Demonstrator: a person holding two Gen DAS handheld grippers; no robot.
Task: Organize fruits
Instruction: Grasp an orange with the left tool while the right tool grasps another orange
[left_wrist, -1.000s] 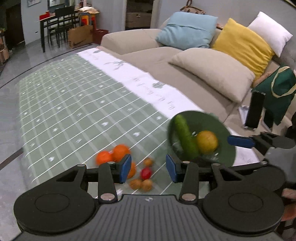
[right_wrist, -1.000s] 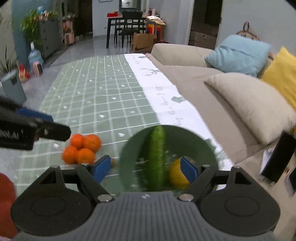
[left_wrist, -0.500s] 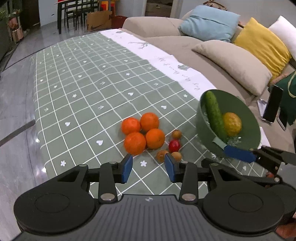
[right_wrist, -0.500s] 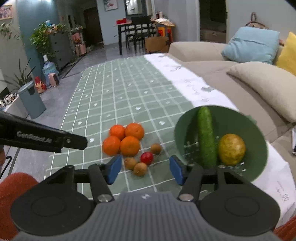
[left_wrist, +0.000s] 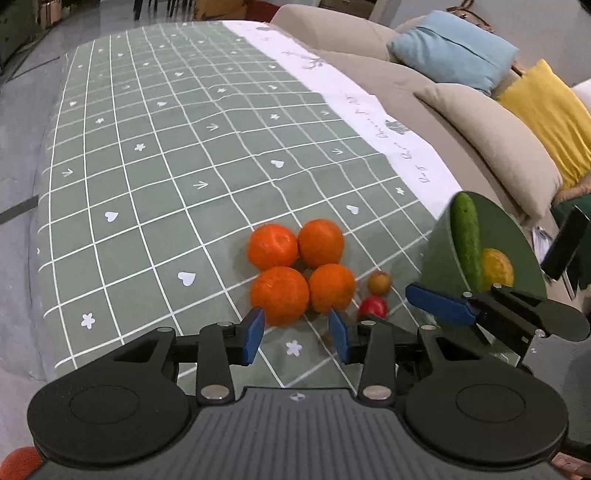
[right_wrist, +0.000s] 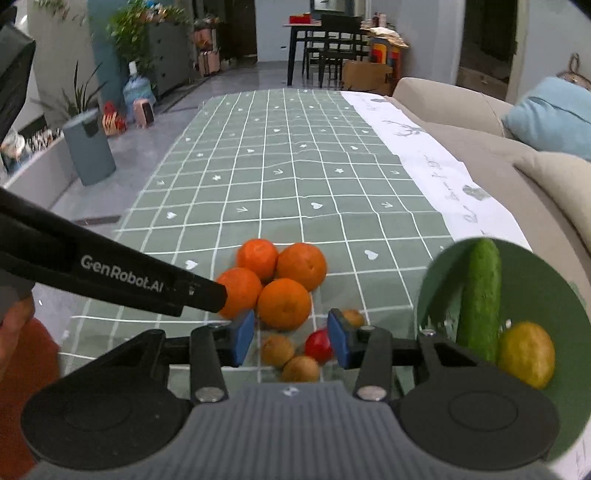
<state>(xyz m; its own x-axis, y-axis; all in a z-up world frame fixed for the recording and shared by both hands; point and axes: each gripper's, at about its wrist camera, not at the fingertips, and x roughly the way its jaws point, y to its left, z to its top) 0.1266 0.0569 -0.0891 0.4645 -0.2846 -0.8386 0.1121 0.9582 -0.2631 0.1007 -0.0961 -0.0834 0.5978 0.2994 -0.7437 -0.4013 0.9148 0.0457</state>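
My left hand-held gripper (left_wrist: 295, 334) hangs wide and empty. Just beyond its blue tips four bright, dimpled oranges (left_wrist: 300, 267) sit clustered on the desk (left_wrist: 166, 155). My right hand-held gripper (right_wrist: 291, 341), also wide, frames small fruits (right_wrist: 291, 354).

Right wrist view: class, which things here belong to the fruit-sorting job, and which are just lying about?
Belong to the job:
oranges
small brown fruits
red fruit
green bowl
cucumber
yellow fruit

Just lying about:
blue cushion
sofa
water bottle
grey bin
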